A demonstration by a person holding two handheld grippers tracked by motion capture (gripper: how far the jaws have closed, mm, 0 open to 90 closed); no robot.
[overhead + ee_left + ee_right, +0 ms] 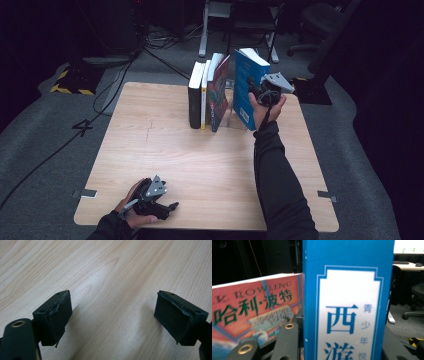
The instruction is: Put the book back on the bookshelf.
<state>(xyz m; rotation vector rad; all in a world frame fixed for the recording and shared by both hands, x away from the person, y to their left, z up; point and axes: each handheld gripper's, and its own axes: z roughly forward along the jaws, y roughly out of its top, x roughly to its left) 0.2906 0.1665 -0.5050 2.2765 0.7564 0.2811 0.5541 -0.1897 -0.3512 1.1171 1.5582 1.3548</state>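
I had my right gripper (256, 90) clamped on the blue book (243, 90) at the upper middle of the high view, just beside the leaning red book (218, 95). My left gripper (167, 206) rested, jaws apart, holding nothing, at the table's (210, 165) bottom edge. Next, I judged, came seating the book upright in the row.
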